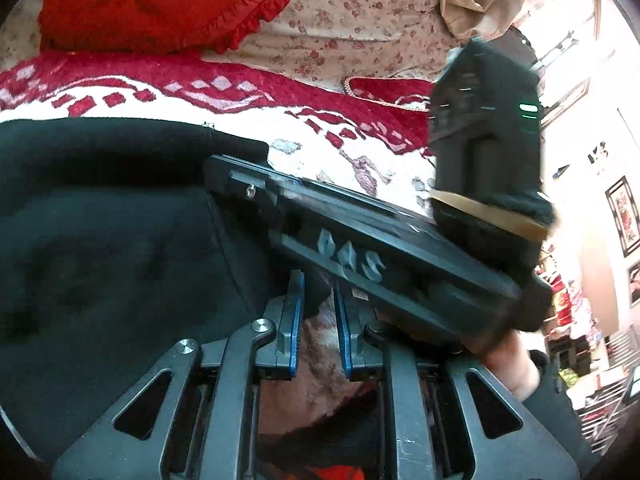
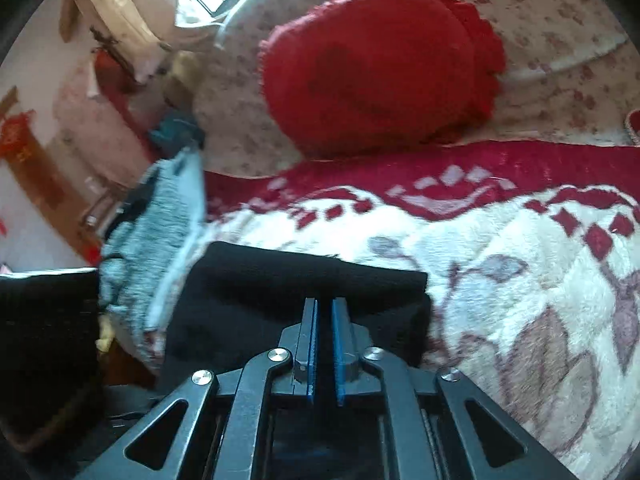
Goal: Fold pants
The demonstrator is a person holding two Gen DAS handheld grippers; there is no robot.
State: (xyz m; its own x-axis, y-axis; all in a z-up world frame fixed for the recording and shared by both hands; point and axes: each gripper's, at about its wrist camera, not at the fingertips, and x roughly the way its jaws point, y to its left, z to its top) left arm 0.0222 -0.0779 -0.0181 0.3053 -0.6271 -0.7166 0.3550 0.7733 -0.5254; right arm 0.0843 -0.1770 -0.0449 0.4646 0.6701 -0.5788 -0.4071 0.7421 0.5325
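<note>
The black pants [image 1: 100, 240] lie on a red and white blanket [image 1: 340, 128]. In the left wrist view my left gripper [image 1: 318, 284] has its blue pads close together on a dark fold of the pants. The right gripper's black body [image 1: 380, 248] crosses just in front of it. In the right wrist view my right gripper [image 2: 325, 308] has its blue pads nearly together, pinching the edge of the folded black pants [image 2: 304, 280] above the blanket [image 2: 500, 264].
A red frilled cushion [image 2: 376, 68] lies on a floral sheet [image 1: 352, 20] behind the blanket. A grey fluffy cloth [image 2: 160, 240] hangs at the bed's left edge. Room furniture and a wall [image 1: 600, 160] show beyond the bed.
</note>
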